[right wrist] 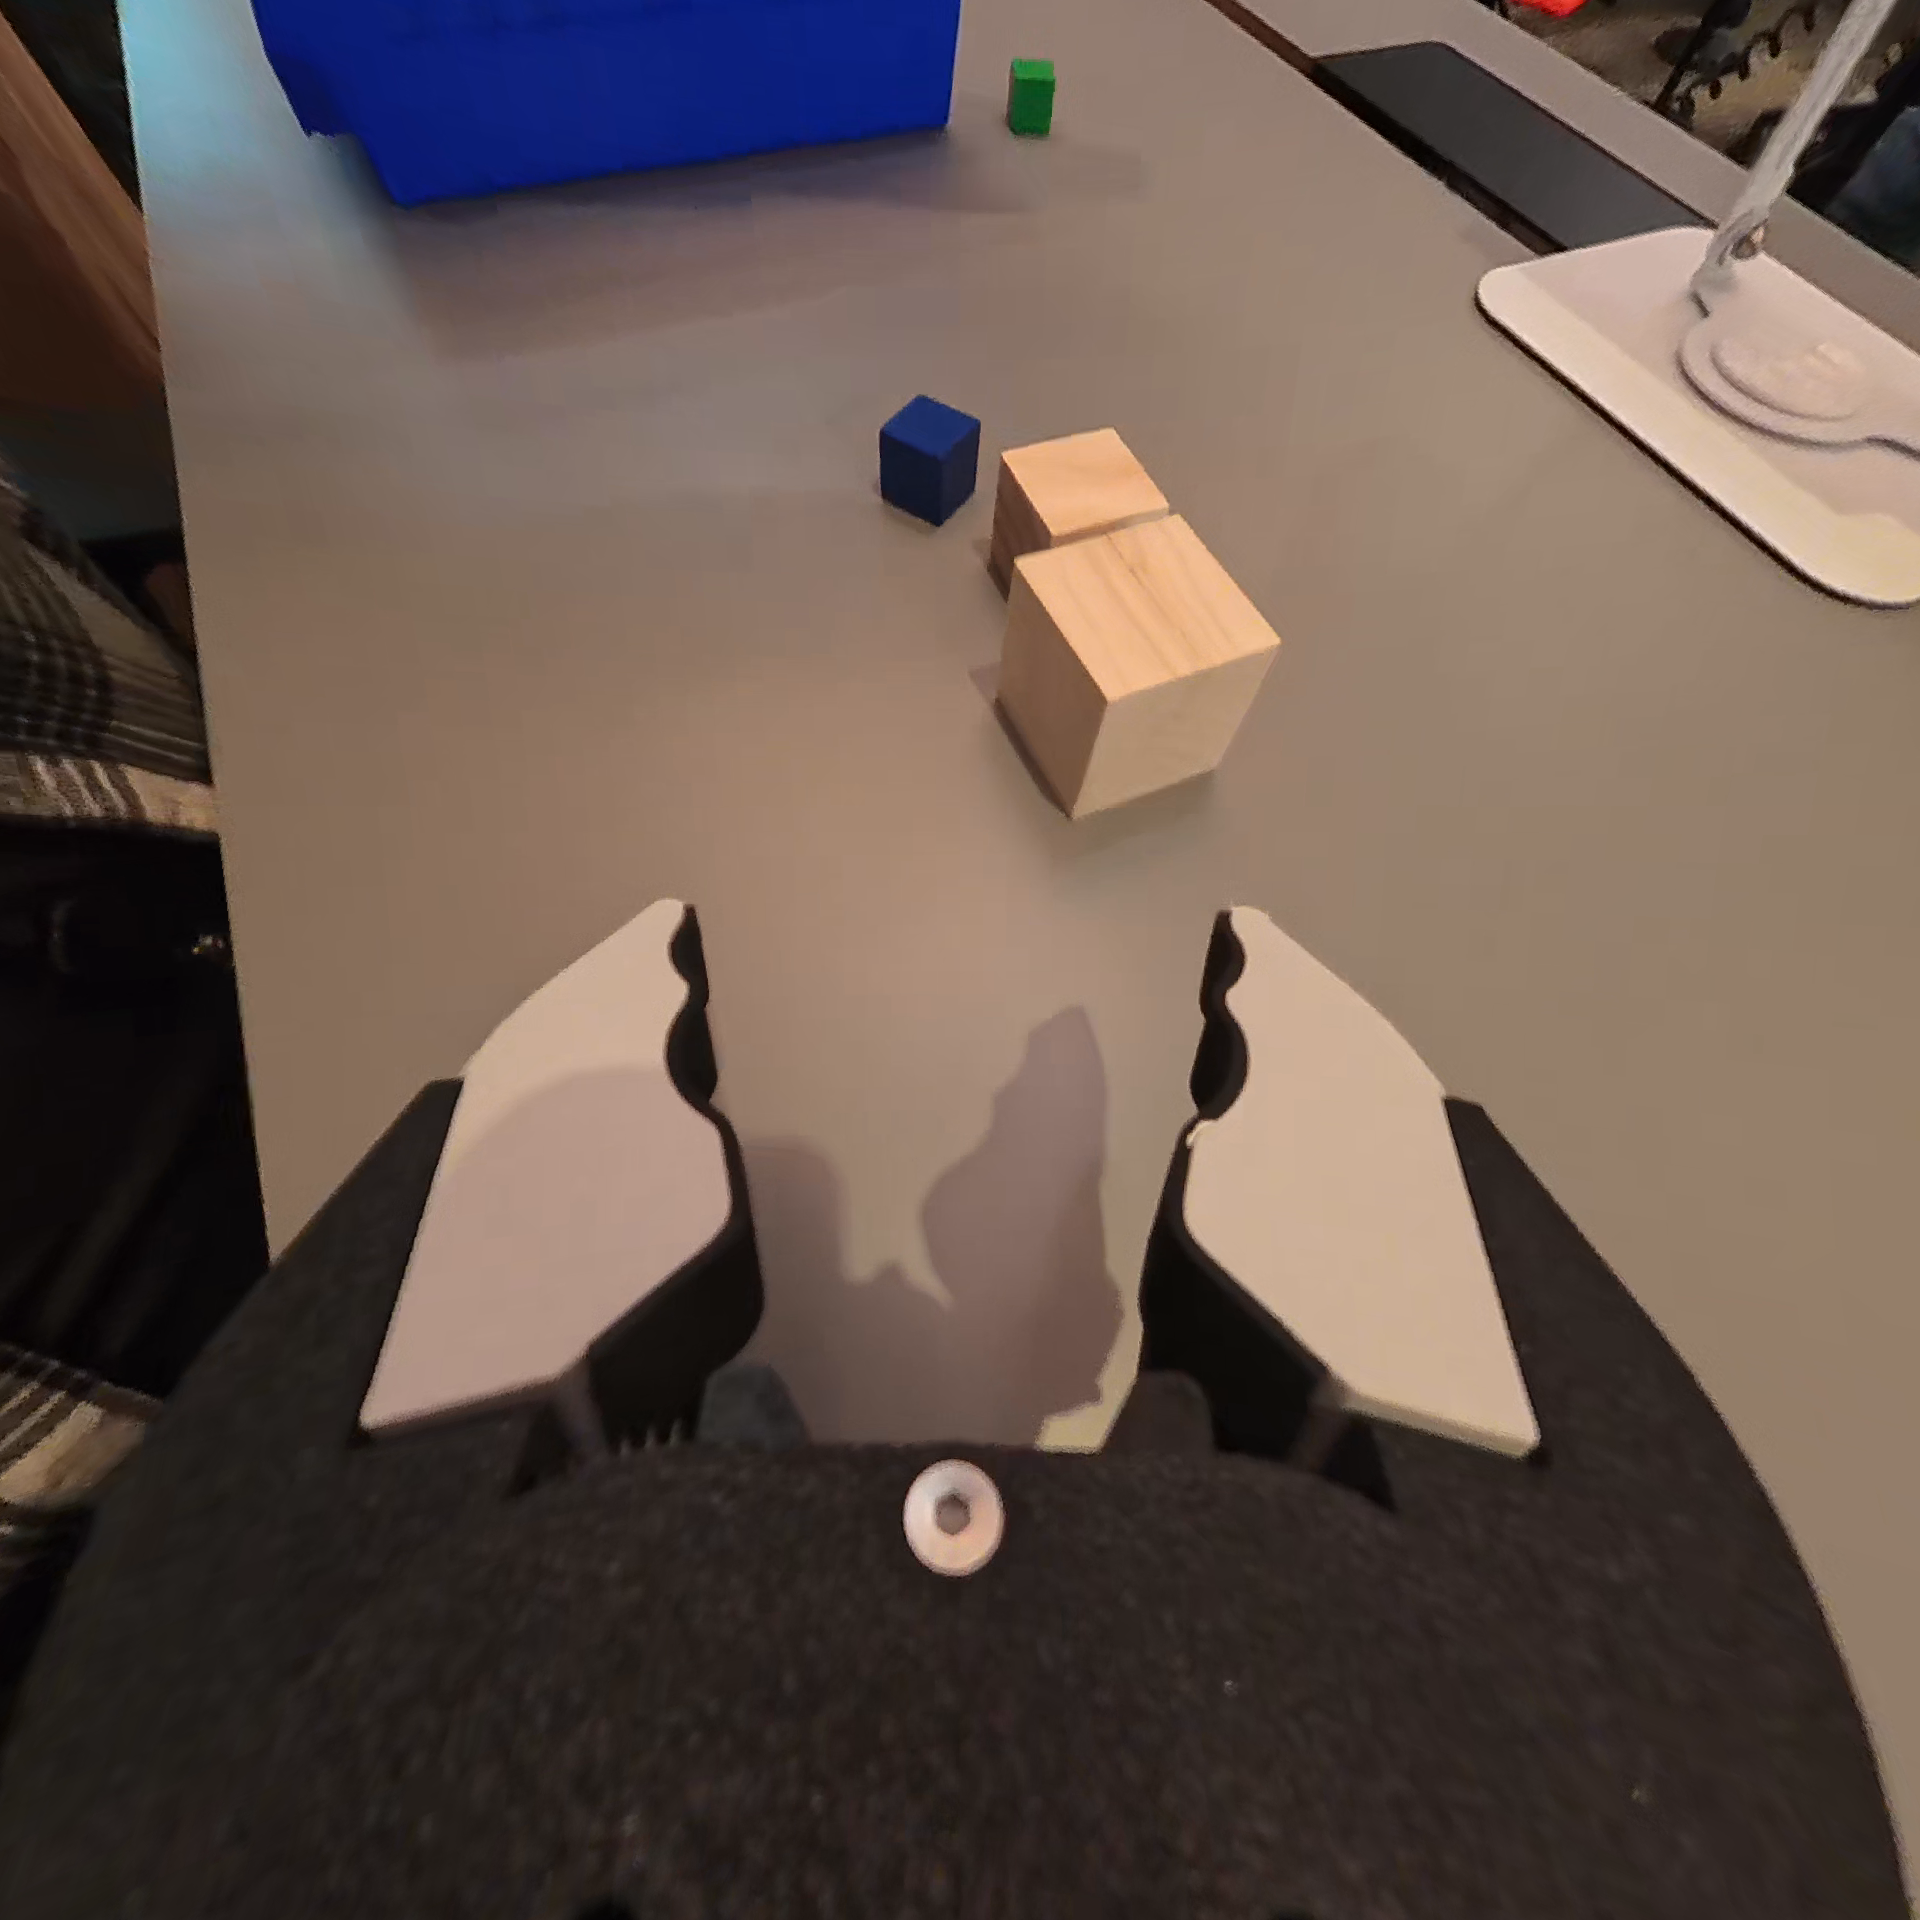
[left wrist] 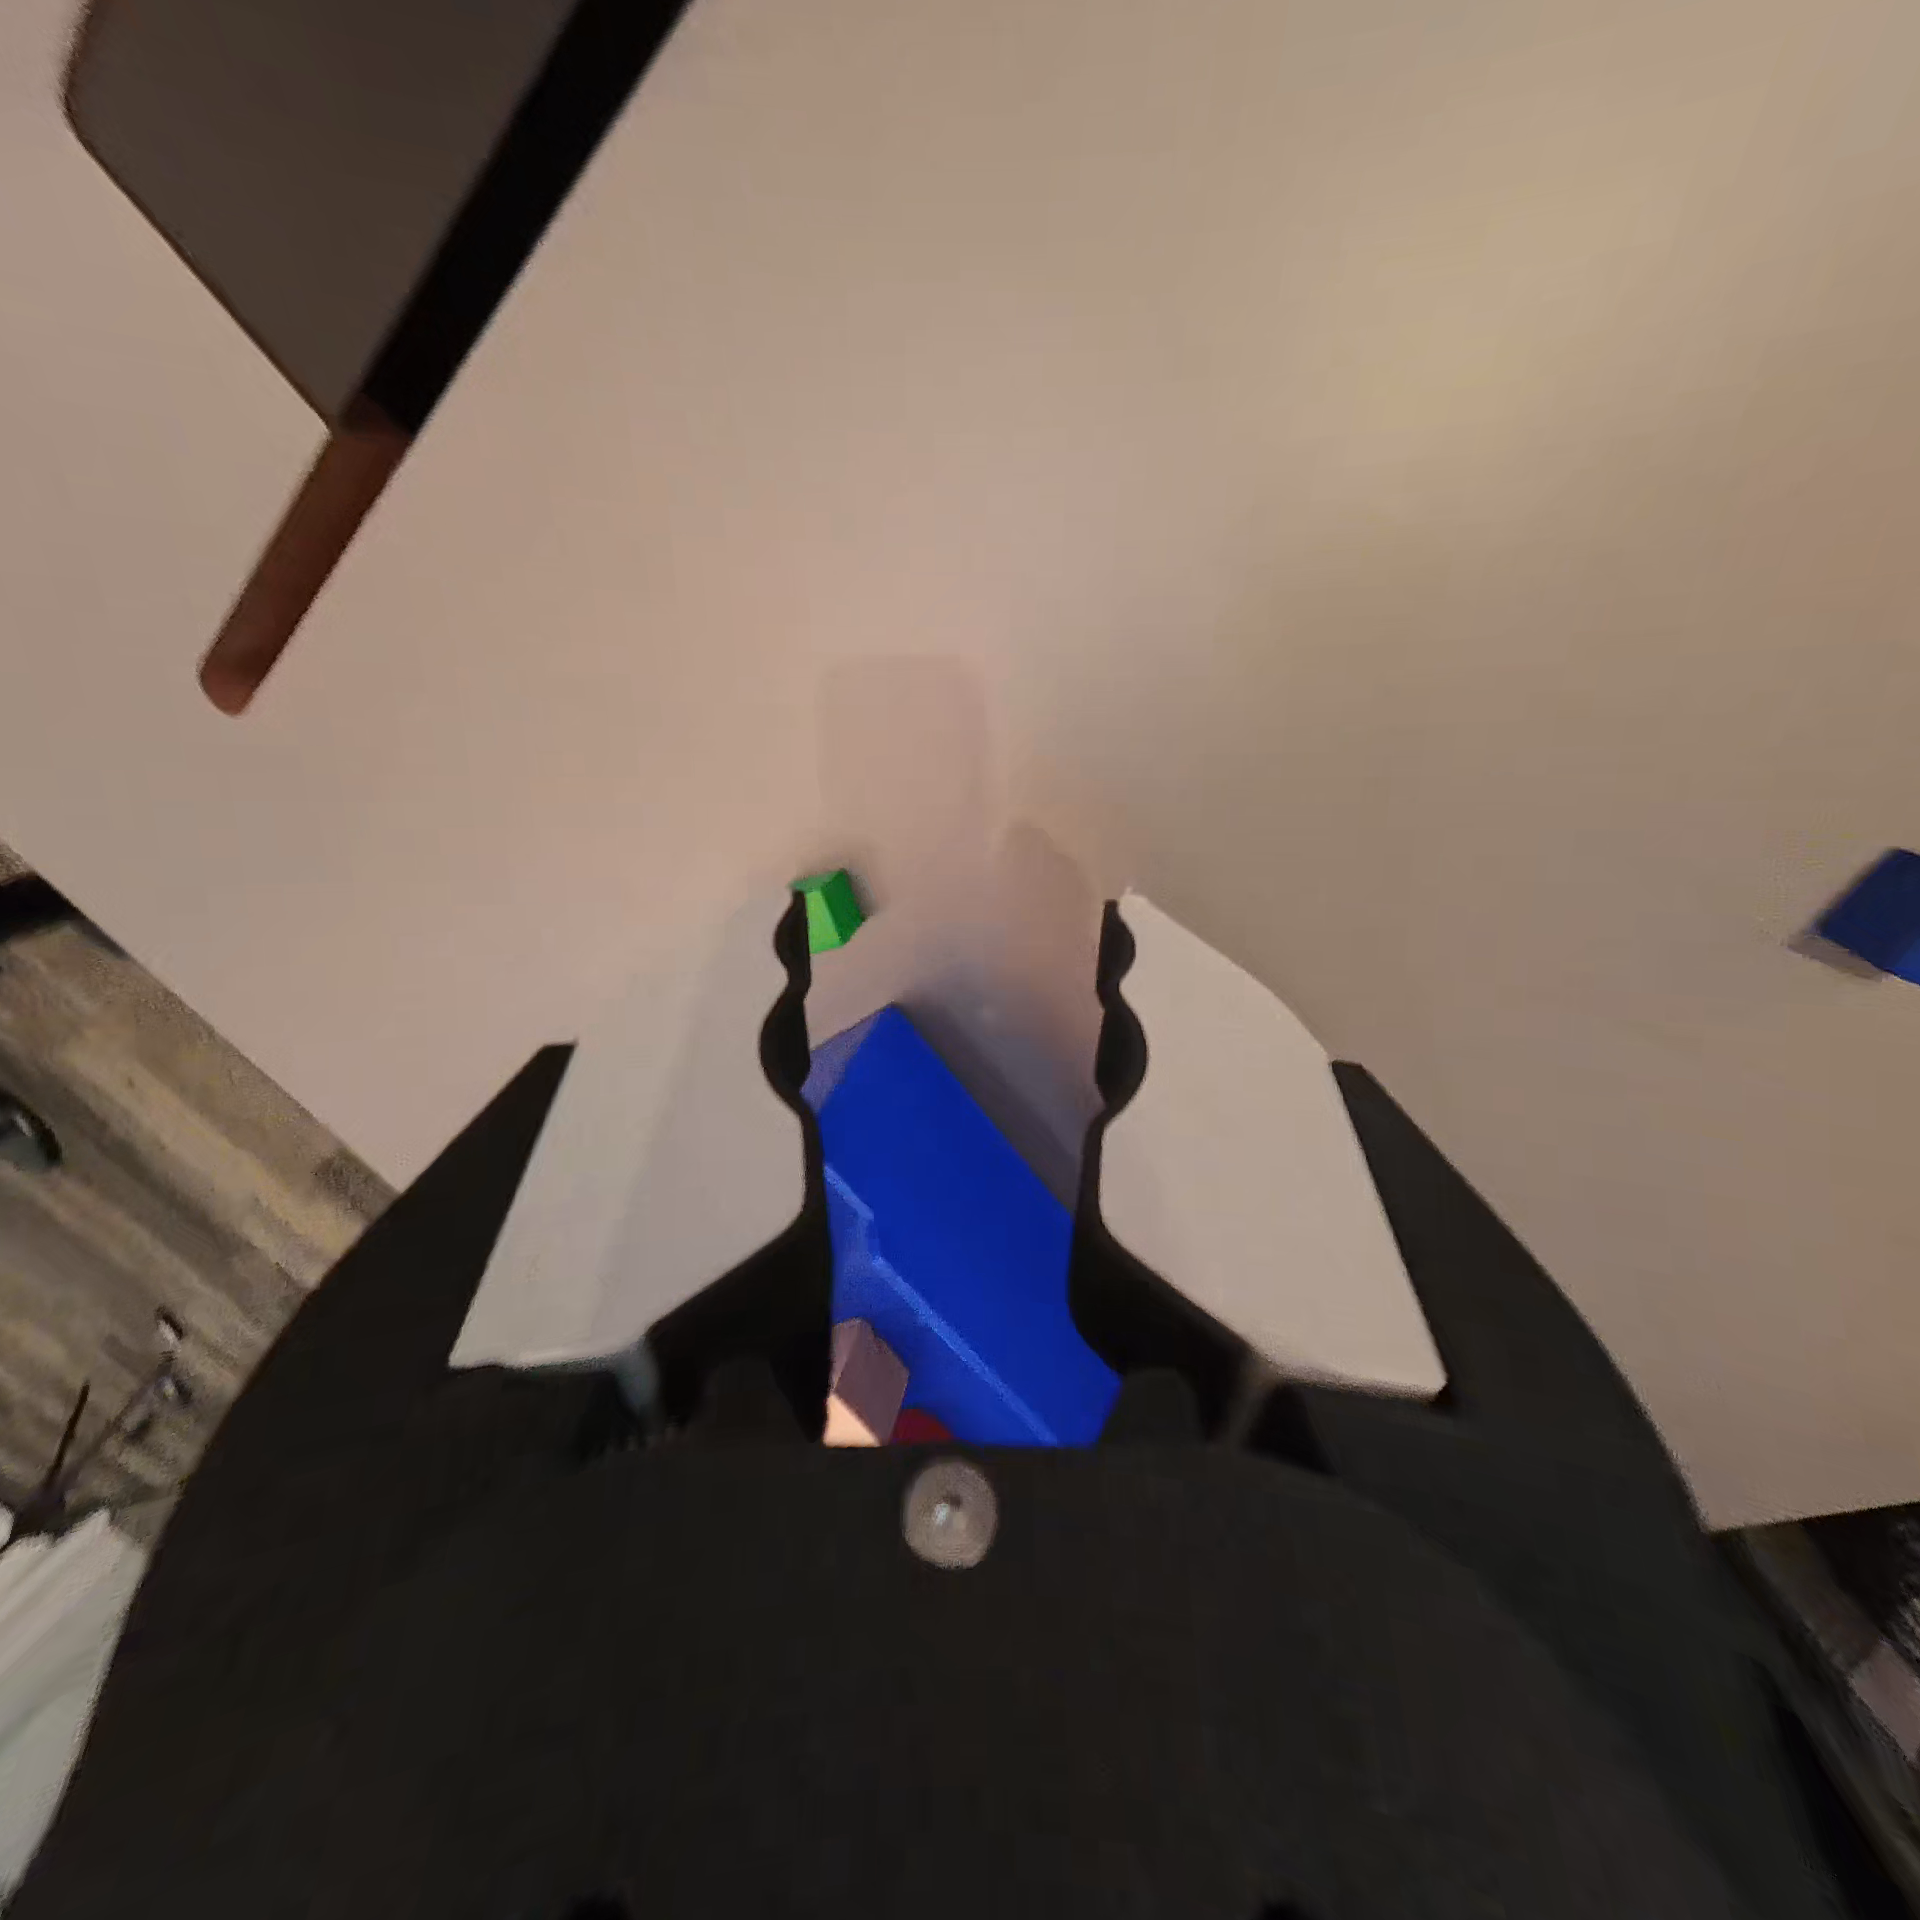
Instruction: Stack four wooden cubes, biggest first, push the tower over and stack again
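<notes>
In the right wrist view, a large plain wooden cube (right wrist: pixel 1132 665) lies on the grey table (right wrist: pixel 520 623) and touches a smaller plain cube (right wrist: pixel 1075 488) behind it. A blue cube (right wrist: pixel 928 457) stands just left of them. A small green cube (right wrist: pixel 1031 96) stands far off beside a blue bin (right wrist: pixel 613 83). My right gripper (right wrist: pixel 951 925) is open and empty, short of the large cube. The left wrist view is blurred. My left gripper (left wrist: pixel 951 935) is open above the blue bin (left wrist: pixel 935 1195), with the green cube (left wrist: pixel 831 912) by its left fingertip.
A white lamp base (right wrist: pixel 1704 405) sits at the table's right edge, with a dark pad (right wrist: pixel 1496 135) behind it. A blue shape (left wrist: pixel 1870 914) shows at the left wrist view's right edge. A person's plaid sleeve (right wrist: pixel 83 707) is at the left of the table. The tips of one gripper are about 45 cm away from the tips of the other.
</notes>
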A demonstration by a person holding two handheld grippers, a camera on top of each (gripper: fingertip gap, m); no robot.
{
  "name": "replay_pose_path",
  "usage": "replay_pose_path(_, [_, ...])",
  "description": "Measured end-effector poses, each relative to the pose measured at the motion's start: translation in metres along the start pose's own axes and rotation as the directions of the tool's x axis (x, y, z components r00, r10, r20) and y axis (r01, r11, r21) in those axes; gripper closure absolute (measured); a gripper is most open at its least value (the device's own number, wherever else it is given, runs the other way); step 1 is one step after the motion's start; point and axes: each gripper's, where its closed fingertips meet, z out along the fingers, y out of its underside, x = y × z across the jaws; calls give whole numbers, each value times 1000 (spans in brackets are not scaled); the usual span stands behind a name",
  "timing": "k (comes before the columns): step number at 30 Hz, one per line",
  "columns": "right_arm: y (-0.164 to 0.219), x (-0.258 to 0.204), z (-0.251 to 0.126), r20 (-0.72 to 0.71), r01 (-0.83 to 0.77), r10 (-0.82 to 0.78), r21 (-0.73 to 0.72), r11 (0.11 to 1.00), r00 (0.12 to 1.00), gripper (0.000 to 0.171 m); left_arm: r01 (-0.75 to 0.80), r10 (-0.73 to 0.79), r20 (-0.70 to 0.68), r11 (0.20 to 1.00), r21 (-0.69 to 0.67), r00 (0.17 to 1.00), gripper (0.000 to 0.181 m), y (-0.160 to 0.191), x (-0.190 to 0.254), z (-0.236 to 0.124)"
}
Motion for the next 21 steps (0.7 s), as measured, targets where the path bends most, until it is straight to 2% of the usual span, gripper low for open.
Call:
replay_pose_path(1, [3, 2, -3, -6, -3, 3, -8, 1000, 1000, 81, 13, -13, 1, 999, -51, 1000, 129, 2, -5, 11])
replay_pose_path(6, [7, 7, -16, -17, -11, 11, 5, 1000, 1000, 82, 60, -62, 3, 961, -270, 998, 127, 24, -23, 52])
replay_pose_path(12, [12, 6, -22, -17, -18, 18, 1, 1000, 1000, 82, 110, -125, -25, 937, -332, 992, 136, 39, -37, 76])
replay_pose_path(21, [11, 6, -22, -19, -11, 10, -21, 1000, 1000, 82, 168, -213, -62, 892, -420, 975, 144, 59, -49, 93])
